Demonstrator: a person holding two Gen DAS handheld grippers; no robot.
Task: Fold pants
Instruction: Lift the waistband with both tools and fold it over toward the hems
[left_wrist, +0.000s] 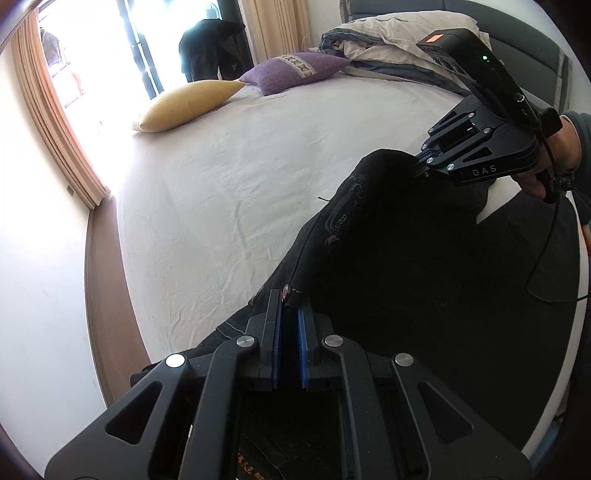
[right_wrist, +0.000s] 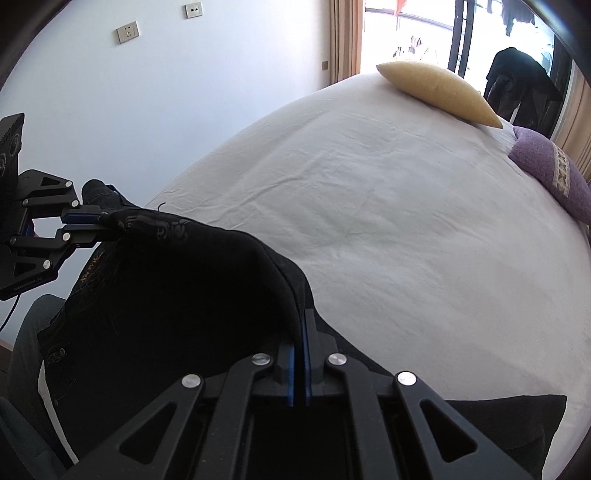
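Nearest the left wrist camera, the left gripper (left_wrist: 290, 306) is pinching an edge of the black pants (left_wrist: 406, 258) between its blue pads, jaws drawn in tight on the denim beside a small metal rivet. Across the lifted fabric, the right gripper (left_wrist: 421, 166) is clamping another corner of the same garment, its jaws pressed together on the cloth, with the person's hand (left_wrist: 546, 166) wrapping the handle behind it. The pants are hanging between the two grips above the near edge of the bed (left_wrist: 258, 184), part of the fabric draping down toward the floor side and part resting on the sheet. From here the likeliest trouble is a slip: each grip is biting only a thin margin of heavy denim, so a pull apart may be dragging the edge out of the pads. The slack middle is sagging, and laying it down this way risks a crooked, bunched fold. The cable (left_wrist: 546, 258) trailing from the right gripper is looping close to the fabric and could be snagging. Farther off, the yellow pillow (left_wrist: 184, 107) and purple pillow (left_wrist: 295, 72) are lying well apart from the work, so they are posing little risk unless the legs are being flung wide.
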